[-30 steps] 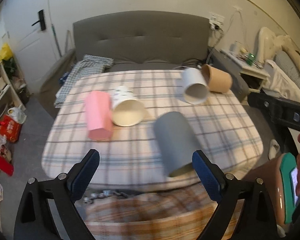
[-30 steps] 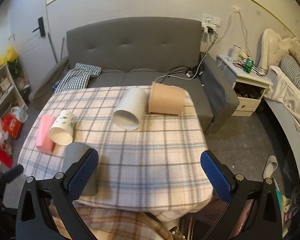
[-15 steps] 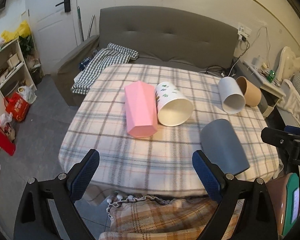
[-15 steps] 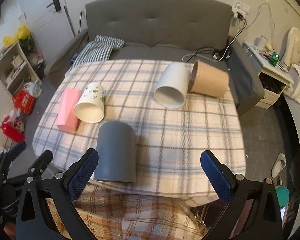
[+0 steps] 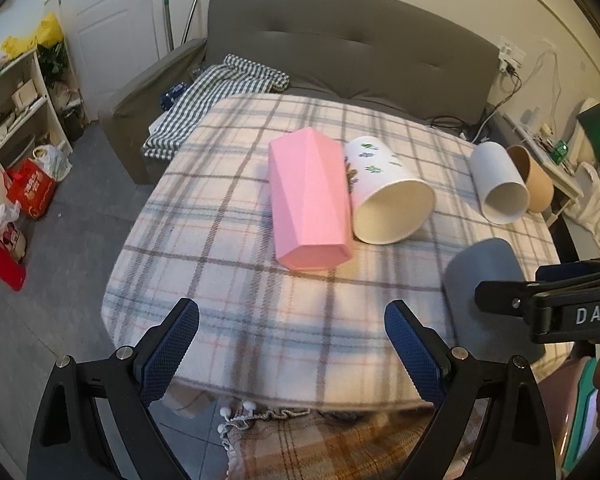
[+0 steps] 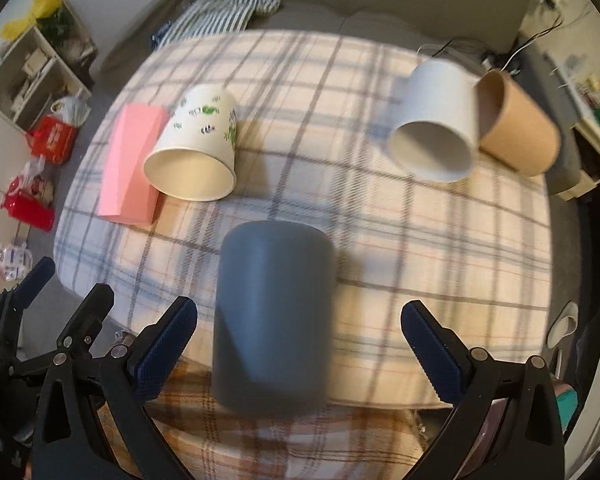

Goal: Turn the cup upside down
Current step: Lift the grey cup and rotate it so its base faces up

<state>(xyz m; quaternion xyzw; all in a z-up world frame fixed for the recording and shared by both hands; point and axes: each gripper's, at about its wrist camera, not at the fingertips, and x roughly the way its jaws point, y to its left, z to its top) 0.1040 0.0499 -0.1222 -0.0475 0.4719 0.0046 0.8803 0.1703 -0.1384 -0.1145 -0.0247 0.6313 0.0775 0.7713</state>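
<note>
Plaid-covered bench [image 6: 420,240] with five cups lying on their sides.
Dark grey plastic cup [image 6: 272,320] lies near the front edge, between the apart fingers of the right tool [image 6: 300,356]; left tool [image 5: 292,352] also apart, holding nothing.

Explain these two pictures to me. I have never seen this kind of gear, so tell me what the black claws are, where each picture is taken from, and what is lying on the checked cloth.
The black claws are hand-held grippers, one per hand, each carrying a camera that looks along its blue-padded fingers. One picture comes from the left gripper, the other from the right gripper. Both are open and hold nothing. On the table five cups lie on their sides: a pink cup, a patterned cup, a white cup, a brown cup and a grey cup, which lies between the right gripper's fingers.
</note>
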